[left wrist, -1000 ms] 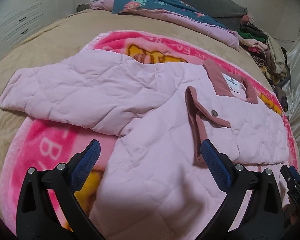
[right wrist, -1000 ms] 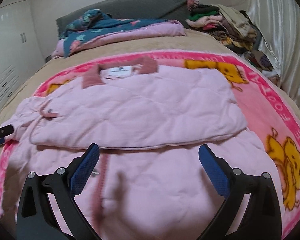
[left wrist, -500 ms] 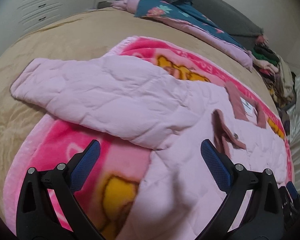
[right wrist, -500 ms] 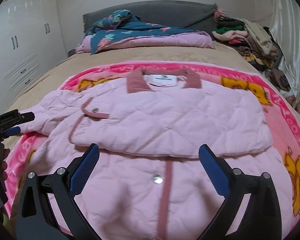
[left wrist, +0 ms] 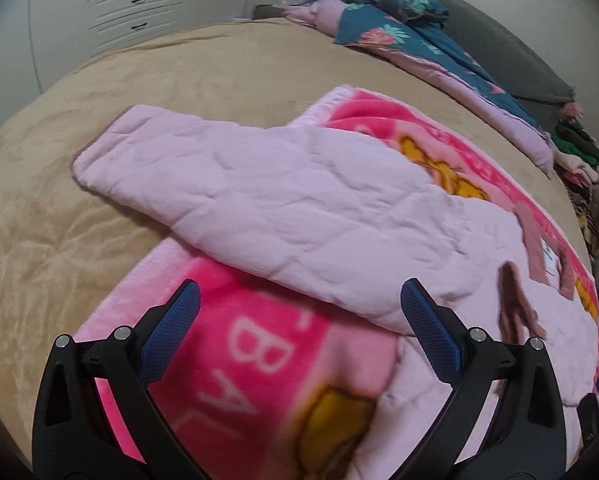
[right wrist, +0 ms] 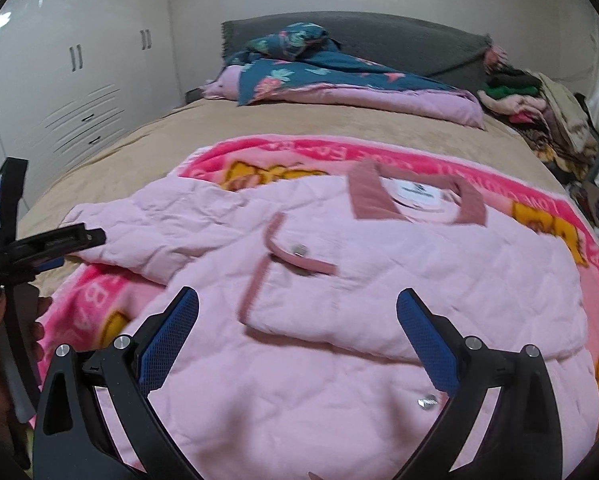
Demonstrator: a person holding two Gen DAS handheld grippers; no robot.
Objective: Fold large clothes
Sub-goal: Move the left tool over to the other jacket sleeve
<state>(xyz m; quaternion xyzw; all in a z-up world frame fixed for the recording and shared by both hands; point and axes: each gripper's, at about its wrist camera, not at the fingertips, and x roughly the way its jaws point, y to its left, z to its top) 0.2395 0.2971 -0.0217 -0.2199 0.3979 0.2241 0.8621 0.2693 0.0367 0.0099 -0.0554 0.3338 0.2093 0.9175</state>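
Observation:
A pale pink quilted jacket [right wrist: 419, 272] with a dusty-rose collar lies on a pink cartoon blanket [left wrist: 267, 356]. Its right side is folded over the front. Its left sleeve [left wrist: 259, 200] stretches out flat to the left, the cuff resting on the tan bedspread. My left gripper [left wrist: 299, 320] hovers open just short of that sleeve's lower edge, with nothing between its fingers. My right gripper [right wrist: 297, 320] is open above the jacket's front, also empty. In the right wrist view the left gripper [right wrist: 39, 244] appears at the far left, held by a hand [right wrist: 3, 340].
The tan bedspread [left wrist: 99, 160] covers the bed. A teal floral quilt with pink lining [right wrist: 339, 80] lies by the grey headboard [right wrist: 399, 40]. A heap of mixed clothes [right wrist: 539, 112] sits at the far right. White wardrobes [right wrist: 79, 80] stand to the left.
Both grippers have swung to the left, staying open. The left one moved off the jacket's body toward the outstretched sleeve; the sleeve now fills its view.

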